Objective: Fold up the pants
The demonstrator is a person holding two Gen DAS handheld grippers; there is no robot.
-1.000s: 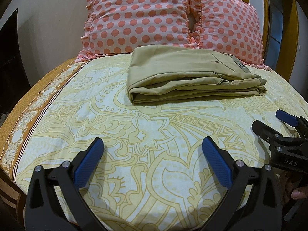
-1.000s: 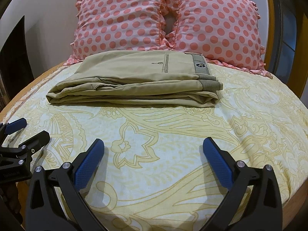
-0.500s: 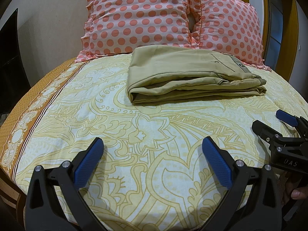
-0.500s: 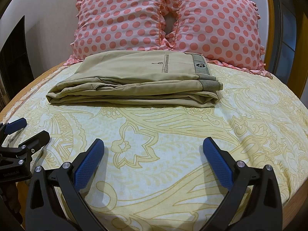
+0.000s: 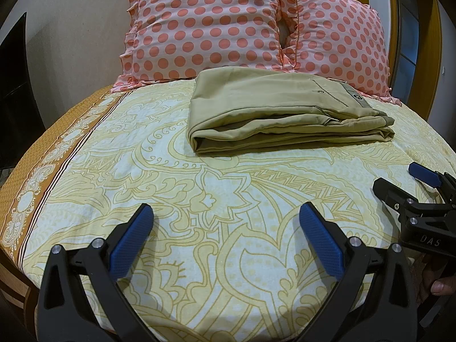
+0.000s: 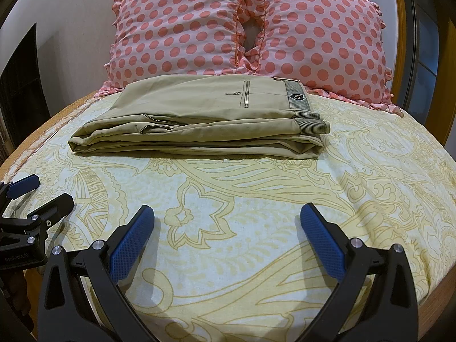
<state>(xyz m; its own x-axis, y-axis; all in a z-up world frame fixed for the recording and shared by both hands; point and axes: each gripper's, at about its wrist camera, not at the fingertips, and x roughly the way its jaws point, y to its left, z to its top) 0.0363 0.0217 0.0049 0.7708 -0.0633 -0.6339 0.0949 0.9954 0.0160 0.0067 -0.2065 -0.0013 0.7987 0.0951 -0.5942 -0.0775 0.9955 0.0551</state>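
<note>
Khaki pants [image 5: 273, 116] lie folded in a flat stack on the bed, near the pillows; they also show in the right wrist view [image 6: 205, 119], waistband label to the right. My left gripper [image 5: 225, 222] is open and empty, low over the sheet, well short of the pants. My right gripper [image 6: 228, 222] is open and empty, likewise short of the pants. The right gripper also shows at the right edge of the left wrist view [image 5: 404, 182], and the left gripper at the left edge of the right wrist view [image 6: 40, 191].
The bed has a yellow patterned sheet [image 5: 171, 188] with an orange border [image 5: 42, 176] on the left. Two pink polka-dot pillows [image 5: 205, 25] [image 6: 322, 34] stand against the wall behind the pants. A wooden frame [image 5: 433, 42] is at the right.
</note>
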